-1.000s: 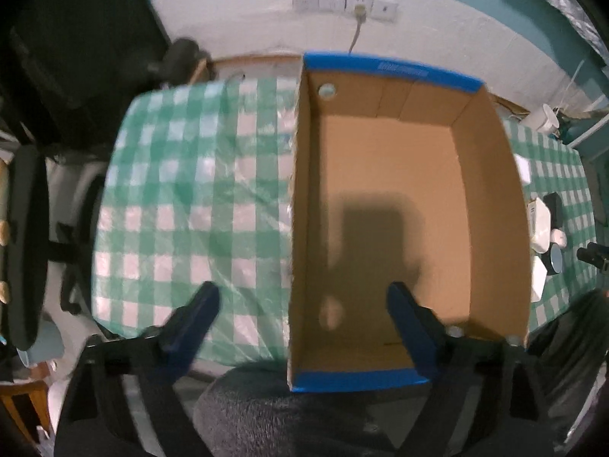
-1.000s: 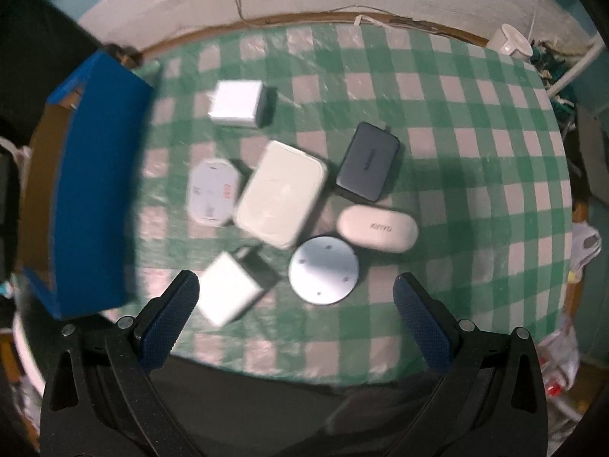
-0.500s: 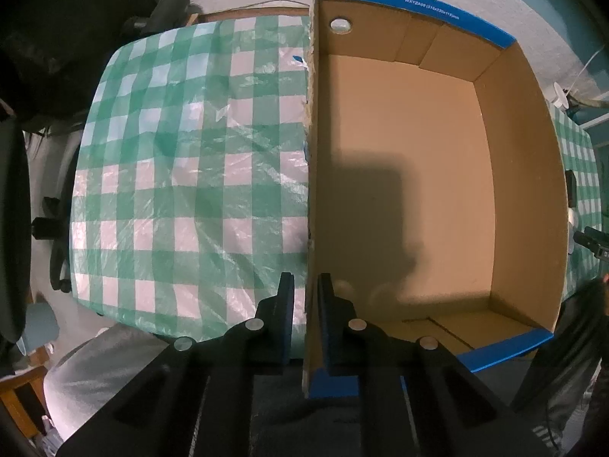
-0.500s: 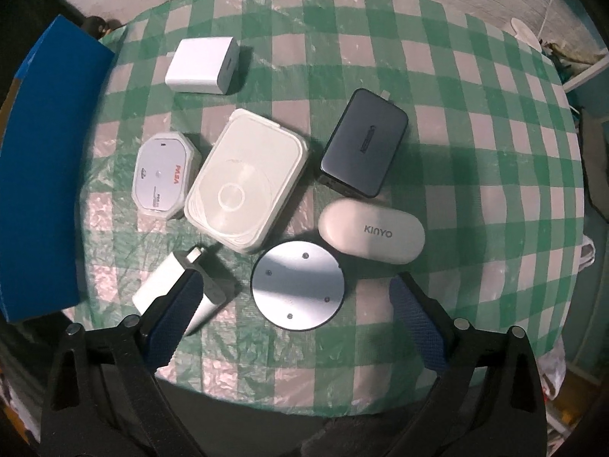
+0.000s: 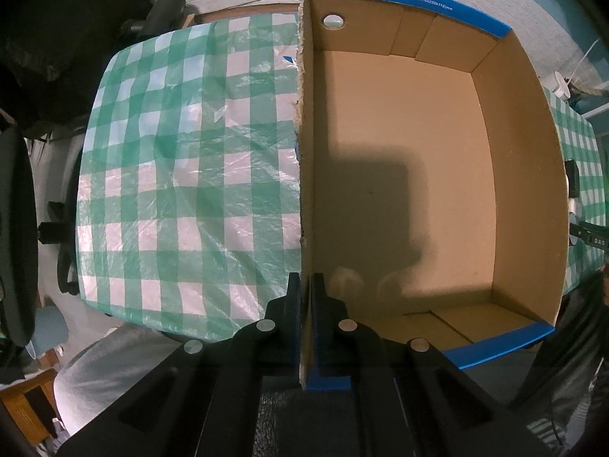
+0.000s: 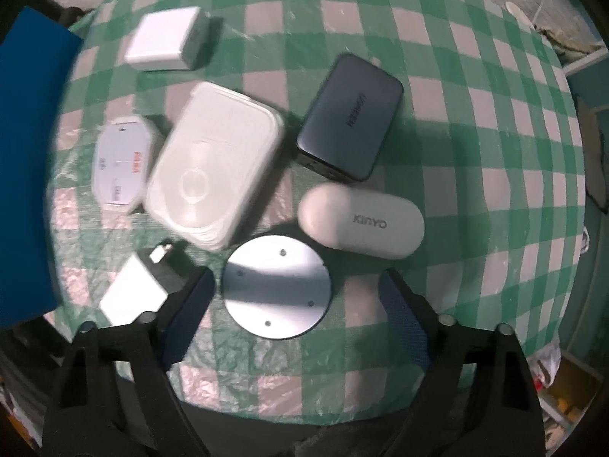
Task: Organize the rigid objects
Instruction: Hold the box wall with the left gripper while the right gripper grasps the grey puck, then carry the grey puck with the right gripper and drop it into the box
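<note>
An empty cardboard box point(image 5: 411, 175) with blue outer edges stands on the green checked table. My left gripper point(image 5: 304, 304) is shut on the box's left wall near its front corner. My right gripper point(image 6: 293, 301) is open, its fingers either side of a round silver disc point(image 6: 276, 286). Beyond the disc lie a white KINYO capsule case point(image 6: 361, 221), a dark grey charger point(image 6: 352, 116), a large white rounded case point(image 6: 215, 167), a white octagonal device point(image 6: 121, 167), a white cube adapter point(image 6: 167, 43) and a white plug point(image 6: 131, 293).
The box's blue outer side point(image 6: 26, 167) fills the left of the right wrist view. The table's front edge point(image 6: 304, 411) is close below the right gripper. A white mug point(image 5: 562, 83) stands at the far right. A dark chair point(image 5: 15, 228) stands left of the table.
My left gripper went from open over the box to shut on its left wall. My right gripper came lower and closer over the objects, now framing the silver disc.
</note>
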Demonstrator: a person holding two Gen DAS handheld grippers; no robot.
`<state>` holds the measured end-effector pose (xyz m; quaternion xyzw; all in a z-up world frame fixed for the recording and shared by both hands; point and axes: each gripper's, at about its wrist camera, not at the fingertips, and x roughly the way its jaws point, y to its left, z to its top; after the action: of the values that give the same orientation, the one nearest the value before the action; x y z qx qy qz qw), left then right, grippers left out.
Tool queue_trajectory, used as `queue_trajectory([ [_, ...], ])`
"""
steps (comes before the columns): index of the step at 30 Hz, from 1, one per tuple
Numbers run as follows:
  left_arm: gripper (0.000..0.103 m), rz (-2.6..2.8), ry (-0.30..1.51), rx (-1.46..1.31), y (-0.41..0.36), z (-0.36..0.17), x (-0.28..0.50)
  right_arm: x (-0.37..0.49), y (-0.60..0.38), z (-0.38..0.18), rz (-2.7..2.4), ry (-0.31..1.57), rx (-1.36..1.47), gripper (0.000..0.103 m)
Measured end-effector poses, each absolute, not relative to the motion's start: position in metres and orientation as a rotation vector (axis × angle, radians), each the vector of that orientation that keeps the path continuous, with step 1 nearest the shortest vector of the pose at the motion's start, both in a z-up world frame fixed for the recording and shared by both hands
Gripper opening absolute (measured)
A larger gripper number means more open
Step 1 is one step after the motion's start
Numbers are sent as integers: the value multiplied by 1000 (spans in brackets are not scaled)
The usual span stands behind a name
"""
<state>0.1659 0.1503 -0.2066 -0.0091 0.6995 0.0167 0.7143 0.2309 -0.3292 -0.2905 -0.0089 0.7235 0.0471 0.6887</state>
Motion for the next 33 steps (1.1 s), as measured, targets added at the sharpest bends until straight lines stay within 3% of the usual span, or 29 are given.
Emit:
queue_trajectory([
  [5, 4, 35, 1554, -32, 151, -207, 164, 238, -326, -309, 114, 1640, -27, 78],
  [9, 4, 30, 1554, -31, 151, -206, 163, 239, -319, -324, 128, 1631, -30, 62],
  [33, 4, 22, 1561, -38, 149, -206, 161, 221, -262, -229, 286, 1528, -103, 62],
])
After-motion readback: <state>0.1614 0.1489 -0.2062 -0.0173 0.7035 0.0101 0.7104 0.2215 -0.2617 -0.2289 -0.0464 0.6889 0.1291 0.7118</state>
